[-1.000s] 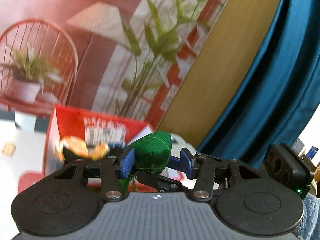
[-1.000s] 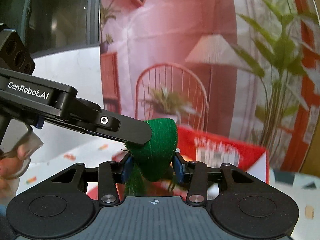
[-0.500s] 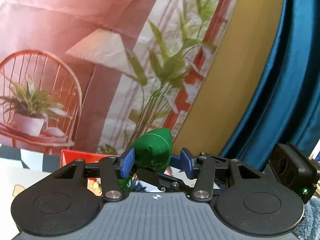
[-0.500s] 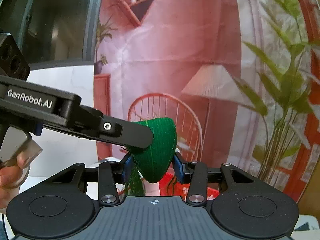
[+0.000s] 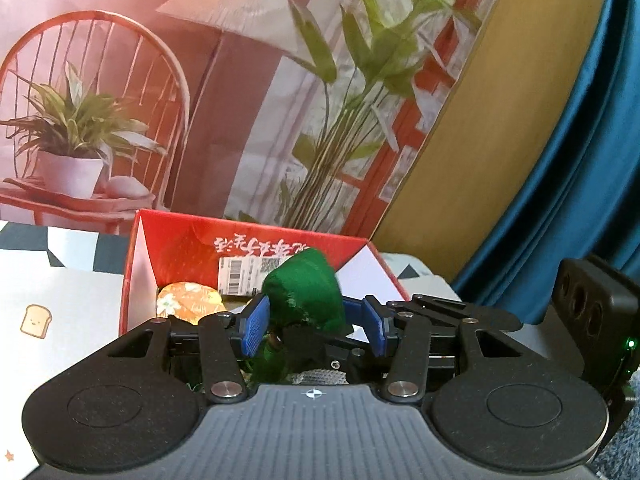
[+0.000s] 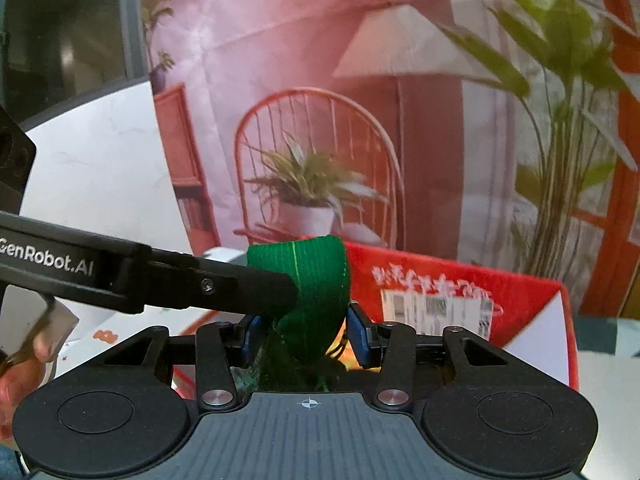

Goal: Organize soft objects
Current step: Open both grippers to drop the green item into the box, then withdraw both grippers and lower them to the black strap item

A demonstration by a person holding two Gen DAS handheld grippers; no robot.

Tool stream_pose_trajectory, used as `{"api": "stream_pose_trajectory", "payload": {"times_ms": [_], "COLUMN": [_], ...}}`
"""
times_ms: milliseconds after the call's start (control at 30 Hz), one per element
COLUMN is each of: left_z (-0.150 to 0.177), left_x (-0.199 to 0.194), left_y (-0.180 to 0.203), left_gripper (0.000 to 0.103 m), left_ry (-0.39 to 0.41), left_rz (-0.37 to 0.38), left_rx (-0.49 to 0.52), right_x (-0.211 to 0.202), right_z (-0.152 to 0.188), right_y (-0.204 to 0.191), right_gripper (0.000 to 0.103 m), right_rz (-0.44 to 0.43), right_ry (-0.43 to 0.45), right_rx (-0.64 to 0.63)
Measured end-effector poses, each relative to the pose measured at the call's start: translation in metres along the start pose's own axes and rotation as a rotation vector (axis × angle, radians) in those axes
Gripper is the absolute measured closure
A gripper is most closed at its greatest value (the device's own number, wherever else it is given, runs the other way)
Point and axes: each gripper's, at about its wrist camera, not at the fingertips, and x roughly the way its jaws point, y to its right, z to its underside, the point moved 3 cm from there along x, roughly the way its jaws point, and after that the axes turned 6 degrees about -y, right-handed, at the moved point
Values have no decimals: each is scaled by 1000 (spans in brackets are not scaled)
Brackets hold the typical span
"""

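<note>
Our left gripper (image 5: 314,322) stands apart around the green soft toy (image 5: 306,290), only one pad touching. Our right gripper (image 6: 306,338), jaws opening, is clamped on the toy, above the near edge of the red box (image 5: 138,264) holding an orange toy (image 5: 188,300).

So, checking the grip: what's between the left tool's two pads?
In the left wrist view, the green soft toy sits between the left tool pads, nearer one pad.
</note>
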Motion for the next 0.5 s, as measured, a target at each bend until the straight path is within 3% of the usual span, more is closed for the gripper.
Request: {"api": "stream_pose_trajectory", "payload": {"times_ms": [100, 500], "left_z": [1, 26], "left_x": [3, -20], "left_y": [-2, -12], "left_gripper": [49, 49], "left_ry": [-9, -4], "left_rz": [-23, -107], "left_rx": [8, 18], "right_x": [1, -30], "right_z": [6, 32], "right_y": [5, 24], "right_gripper": [55, 55], "right_rz": [41, 122], "right_ry": [-17, 15], "right_rx": [12, 71]}}
